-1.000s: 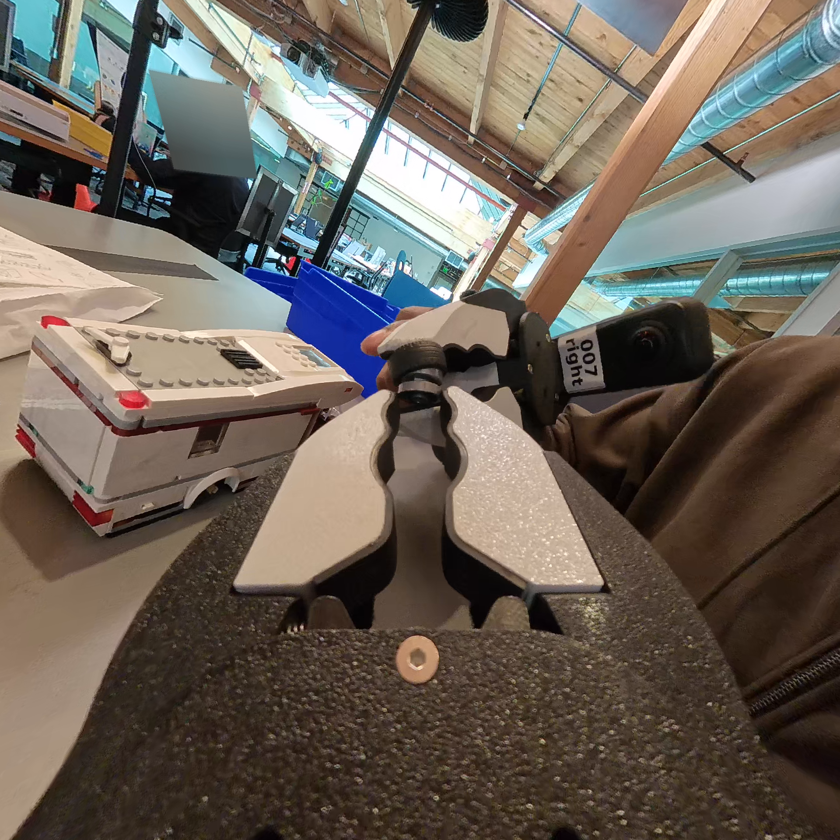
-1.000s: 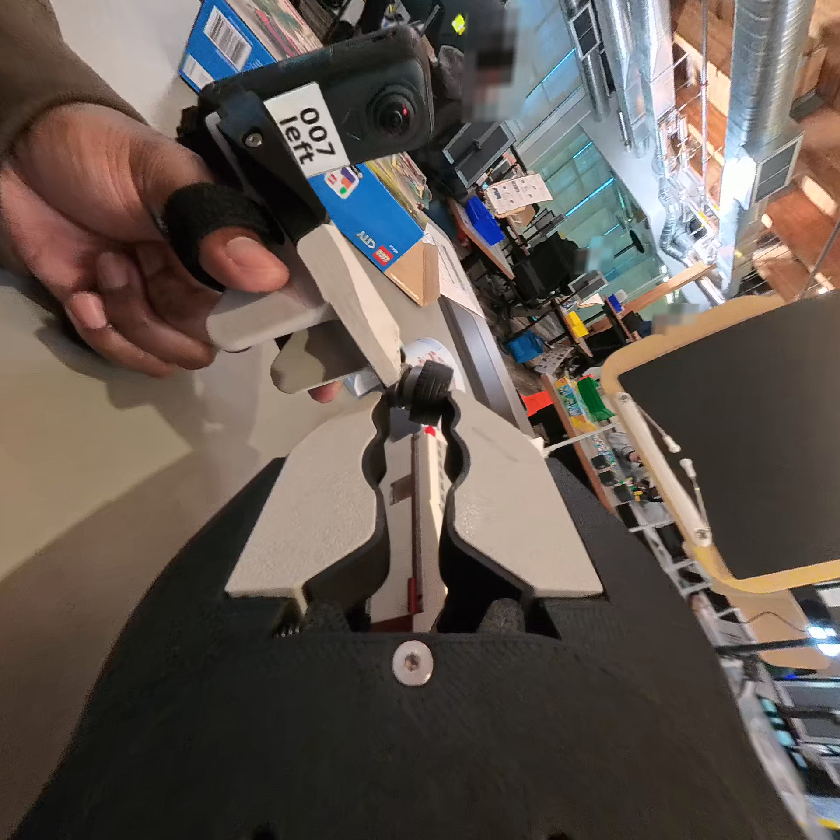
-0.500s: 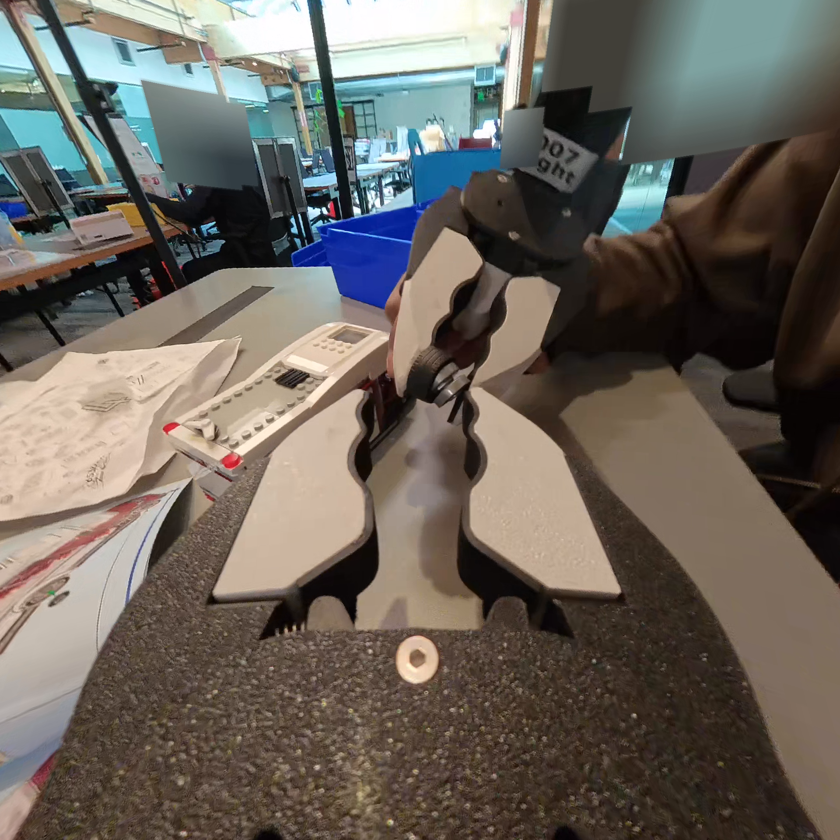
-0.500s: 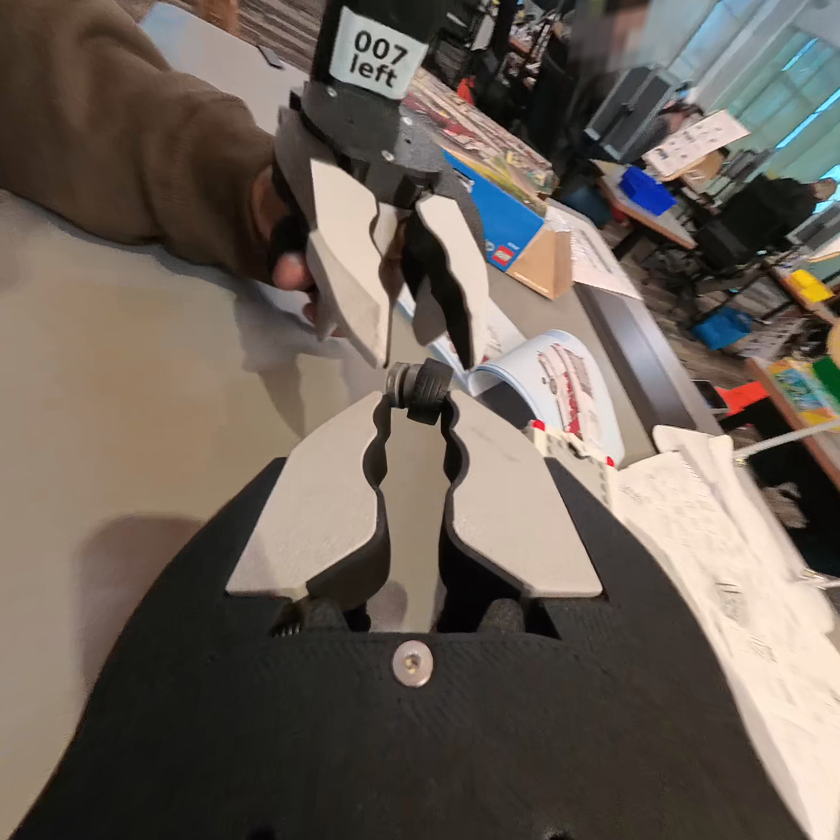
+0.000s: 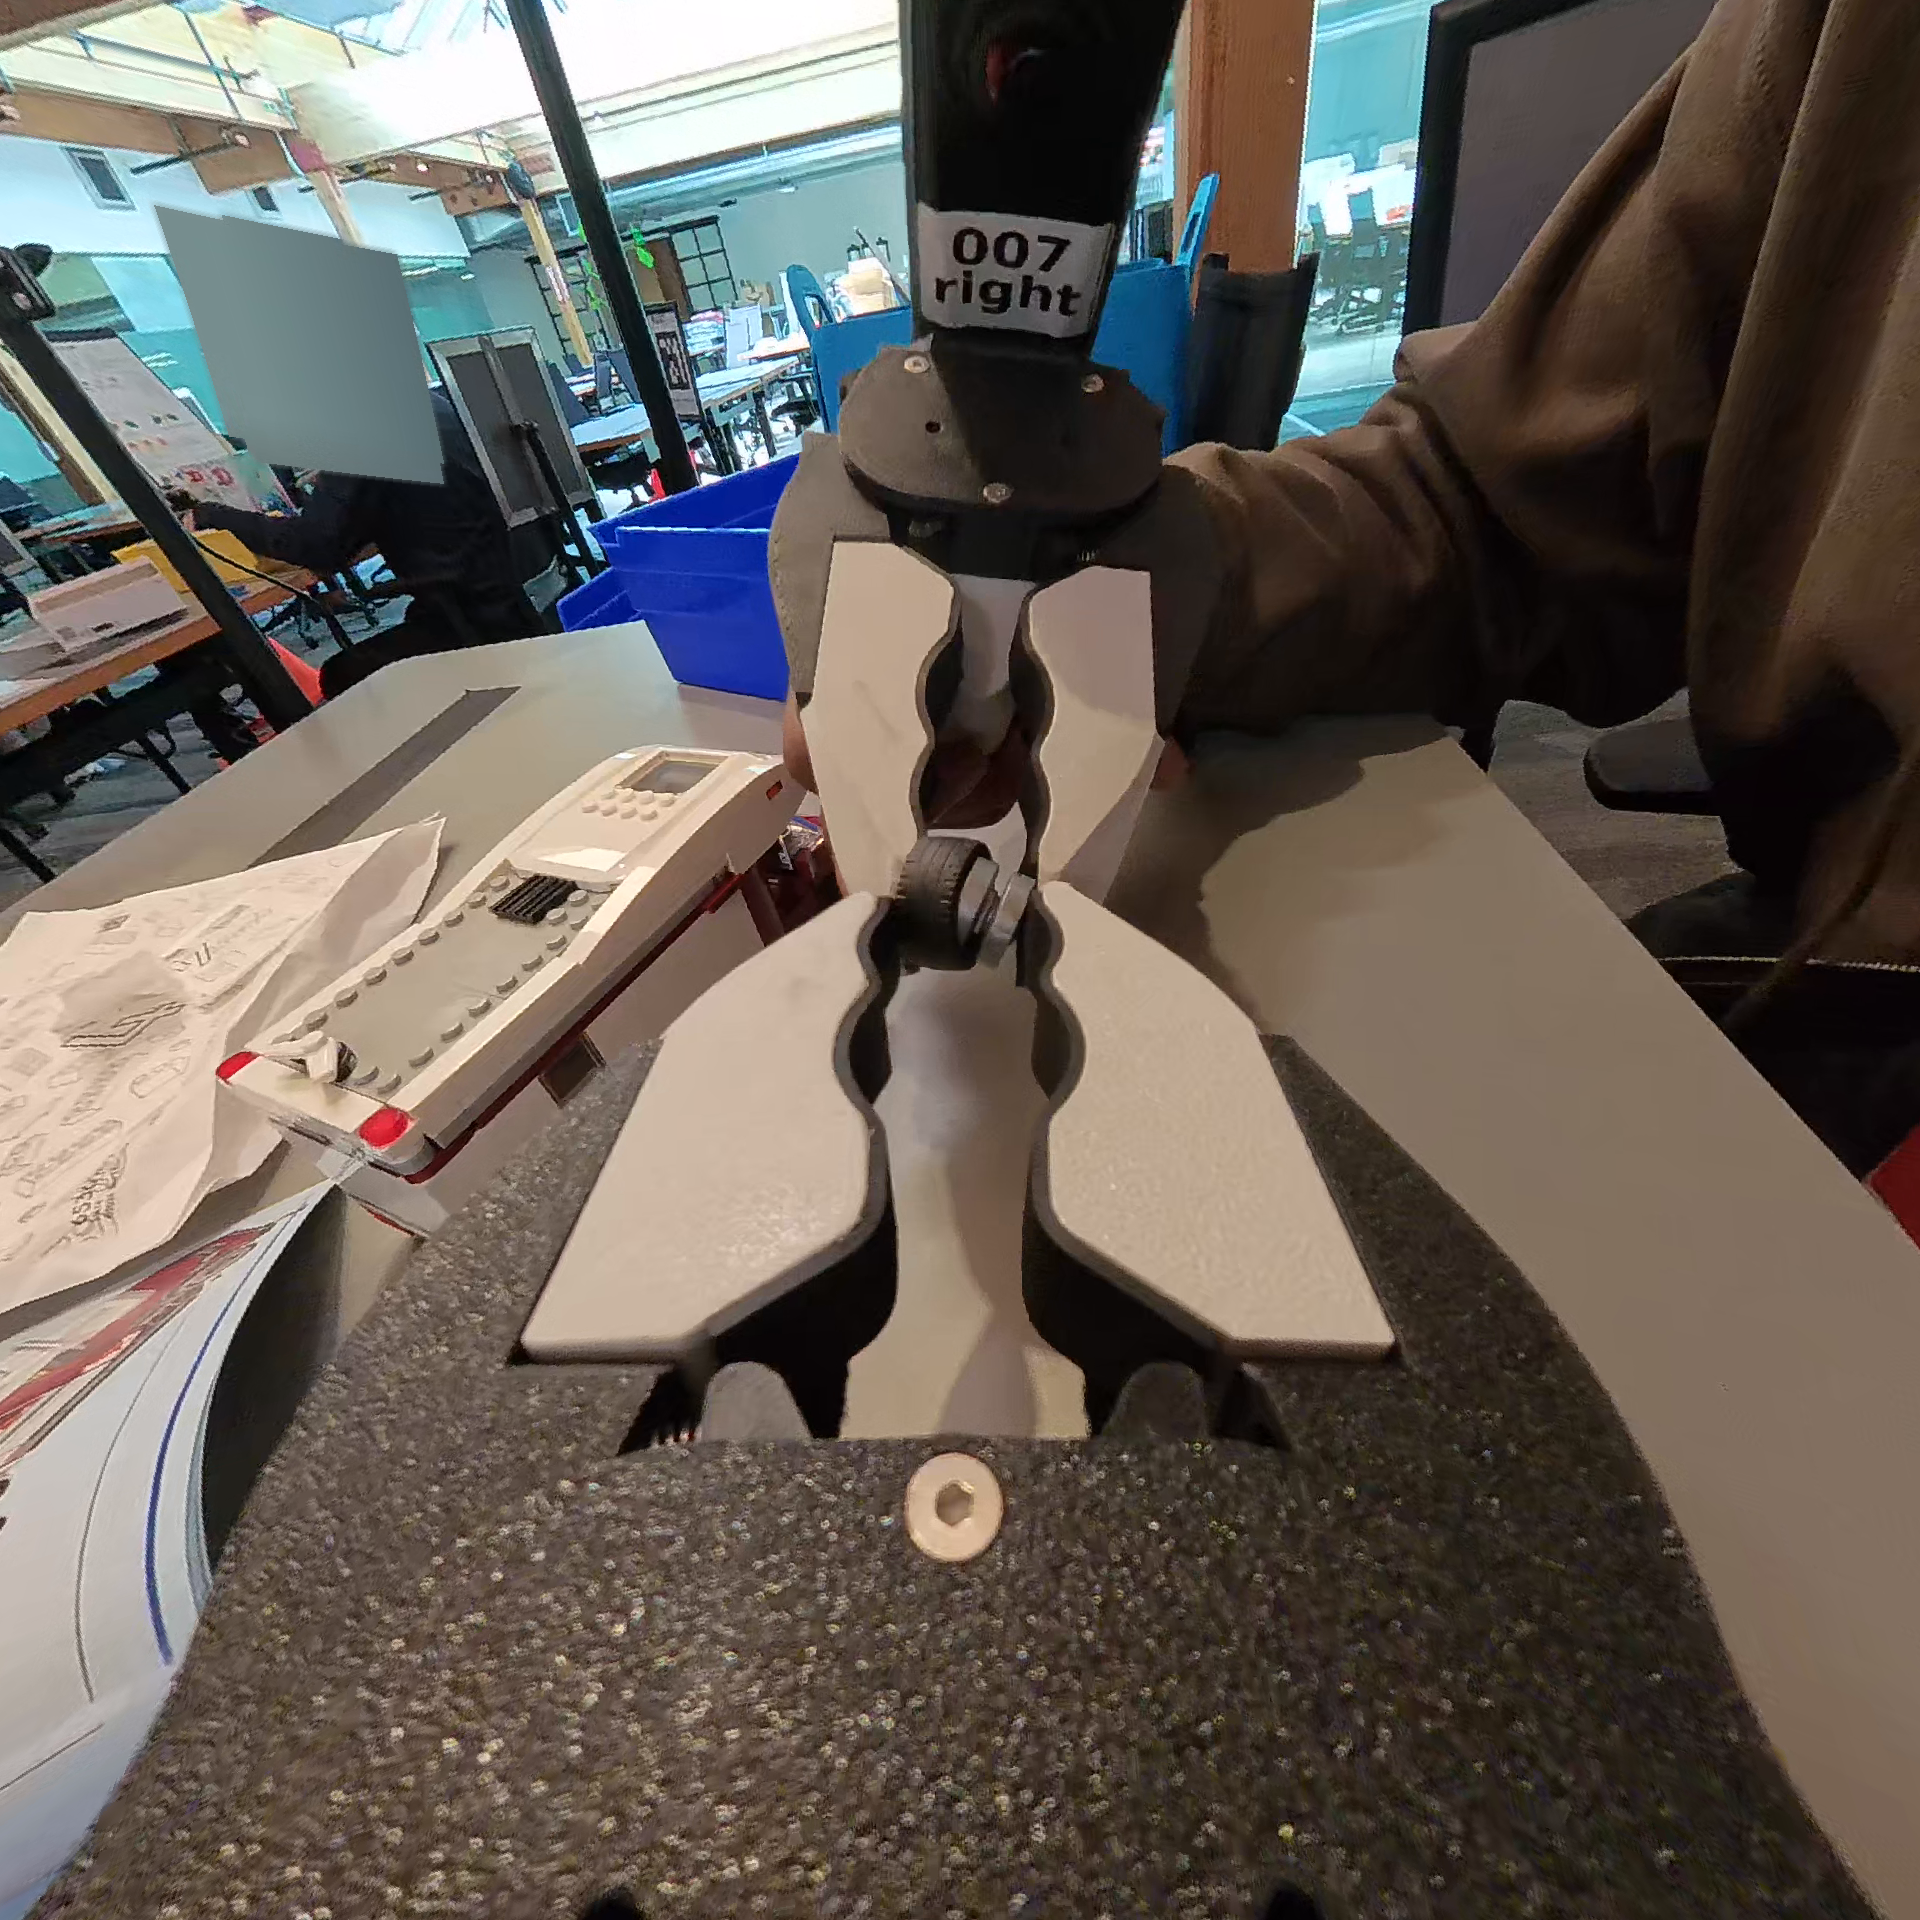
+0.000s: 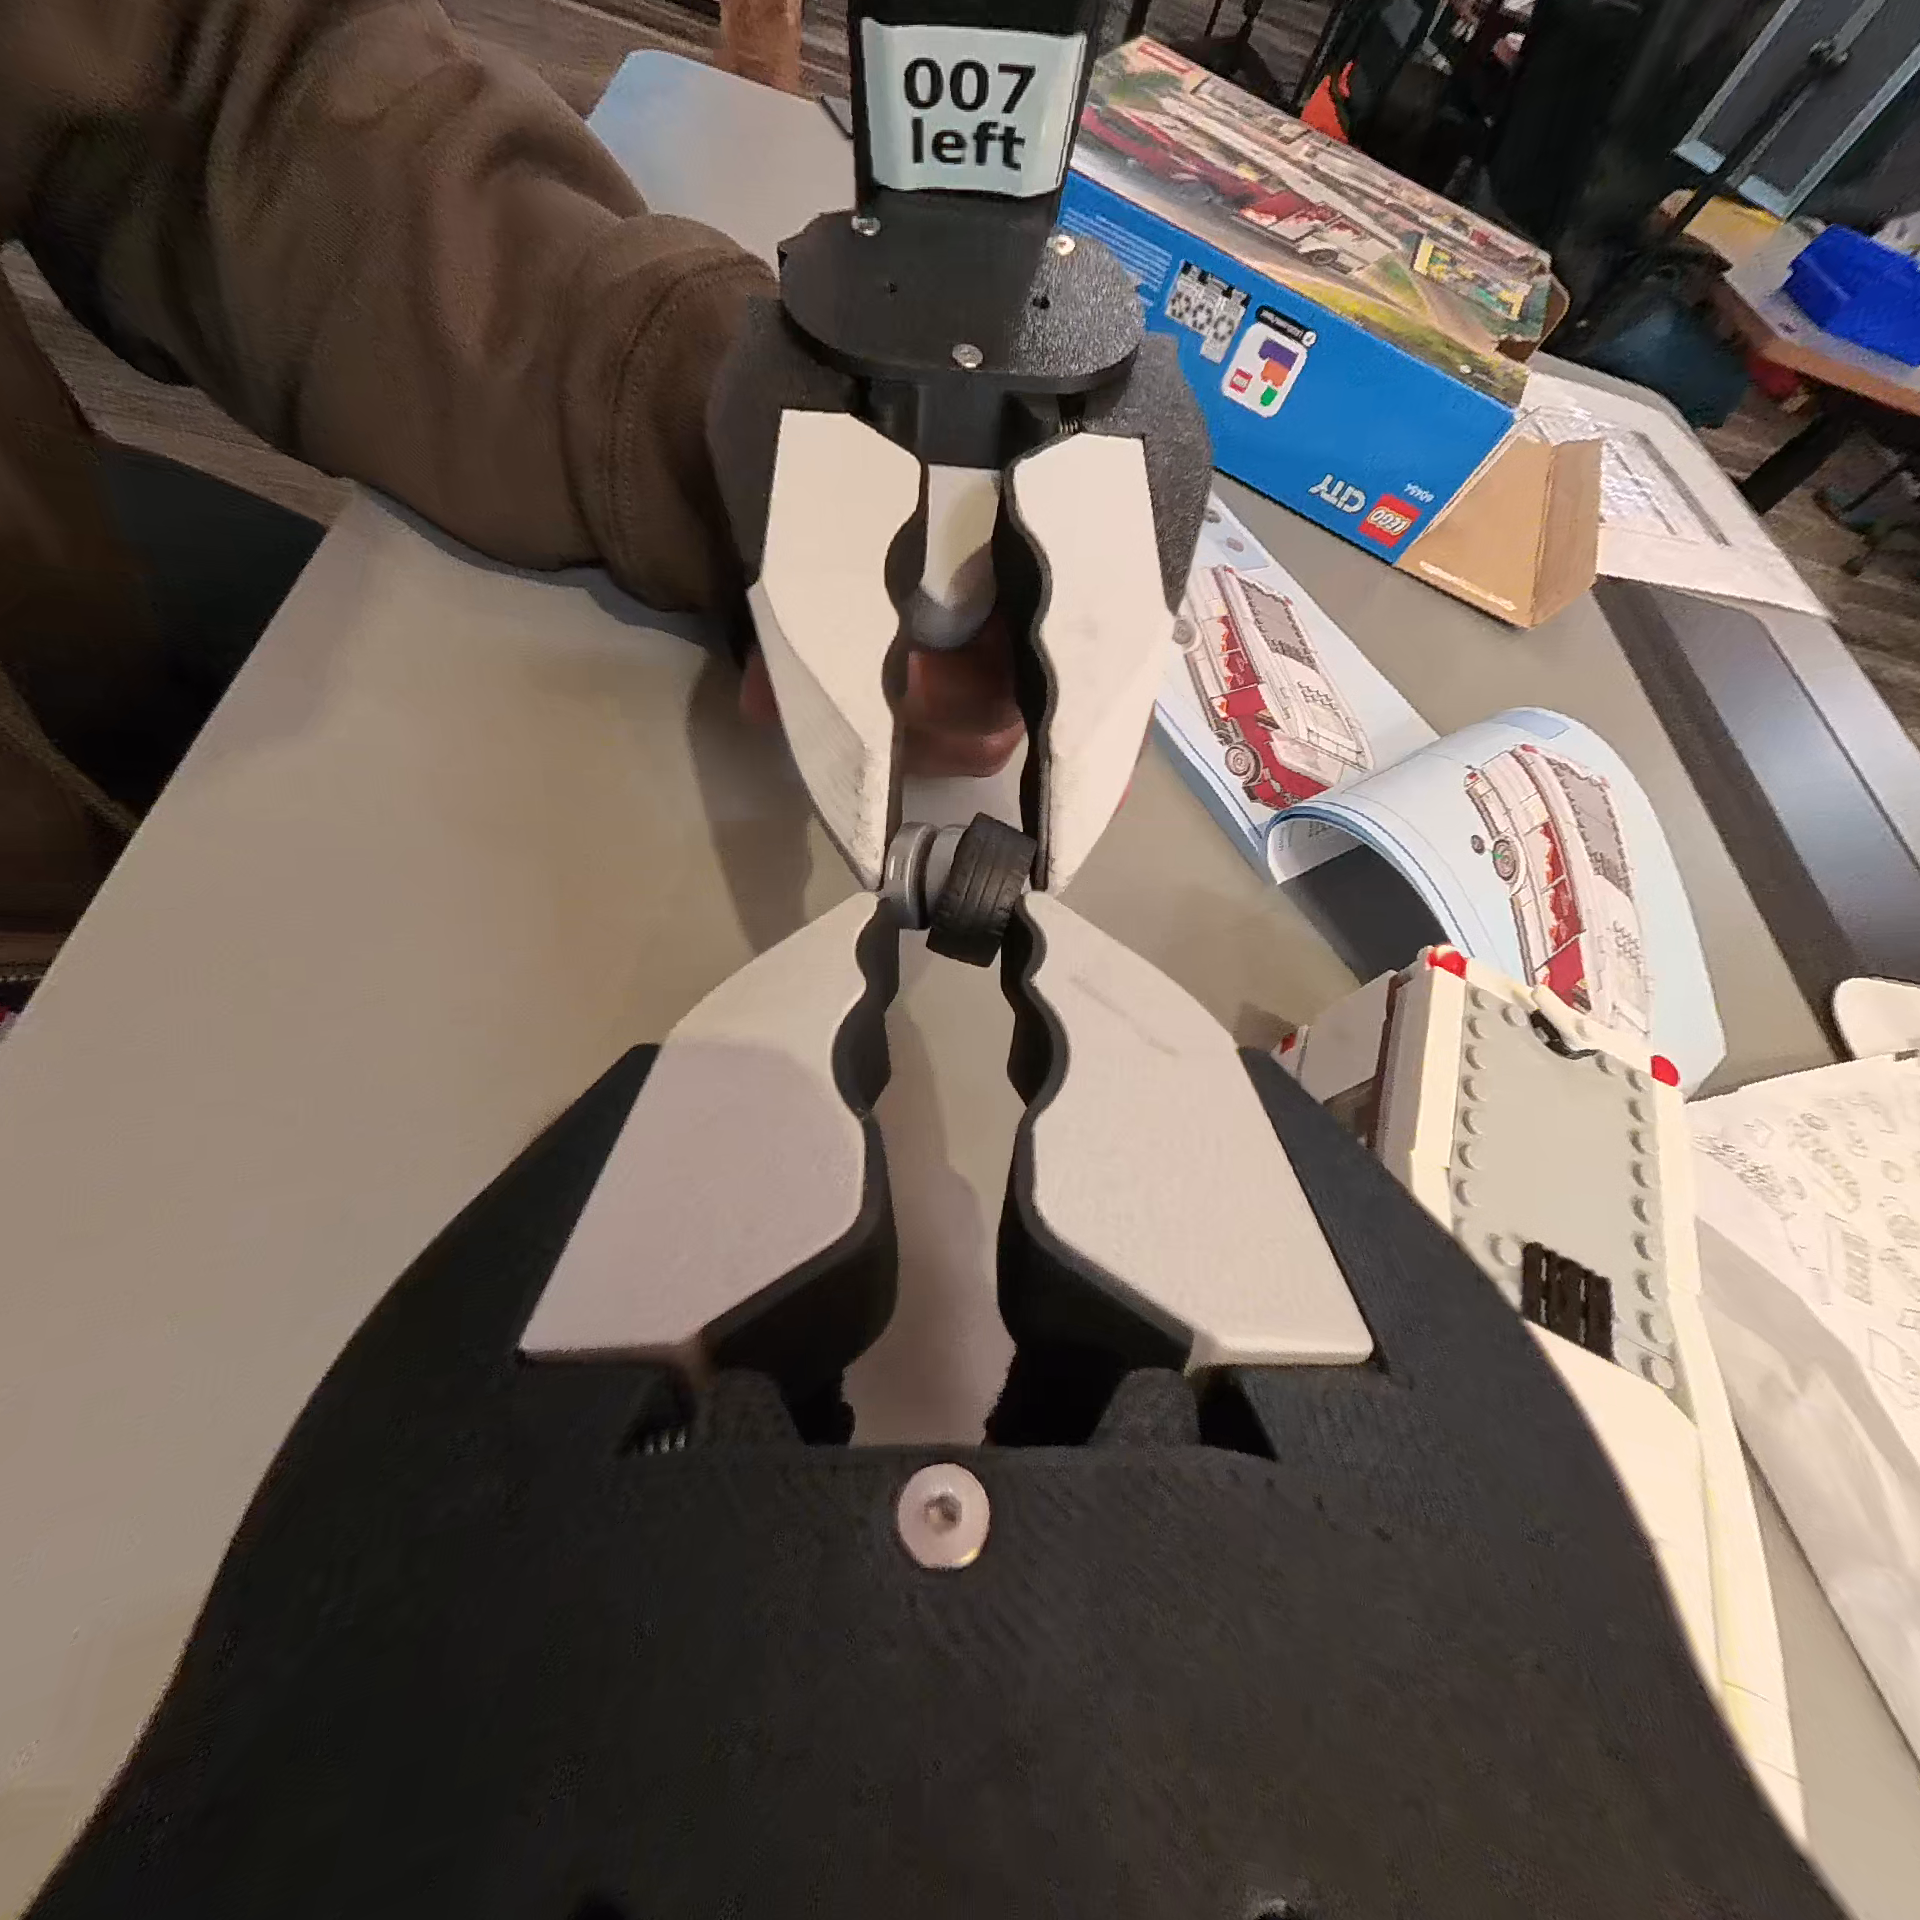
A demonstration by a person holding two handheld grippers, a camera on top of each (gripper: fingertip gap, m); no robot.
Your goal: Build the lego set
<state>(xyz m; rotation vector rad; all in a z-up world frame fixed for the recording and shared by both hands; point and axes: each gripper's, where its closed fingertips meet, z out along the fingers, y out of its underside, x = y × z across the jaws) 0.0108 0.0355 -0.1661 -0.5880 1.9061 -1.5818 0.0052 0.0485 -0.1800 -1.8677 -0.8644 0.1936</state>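
A small wheel (image 5: 940, 914), a black tyre on a grey hub, hangs above the grey table (image 5: 1455, 1039) between two grippers that meet tip to tip. My left gripper (image 5: 956, 920) is shut on it, one pad on the tyre and one on the hub. My right gripper (image 6: 948, 912) is shut on the same wheel (image 6: 977, 894) from the opposite side. Each gripper also shows in the other's view, the right one (image 5: 958, 875) and the left one (image 6: 956, 864). A white brick-built toy vehicle (image 5: 499, 966) lies beside them, also in the right wrist view (image 6: 1538, 1164).
An open instruction booklet (image 6: 1455, 810) and a blue toy box (image 6: 1299, 343) lie behind the vehicle. A crumpled printed sheet (image 5: 125, 1018) lies at the left. Blue bins (image 5: 696, 592) stand at the table's far edge. A brown sleeve (image 5: 1558, 468) reaches in.
Half a second ago my left gripper stood open, off the wheel, while the right one held it. The left pads have now come together on the wheel once more. Both grippers have swung level.
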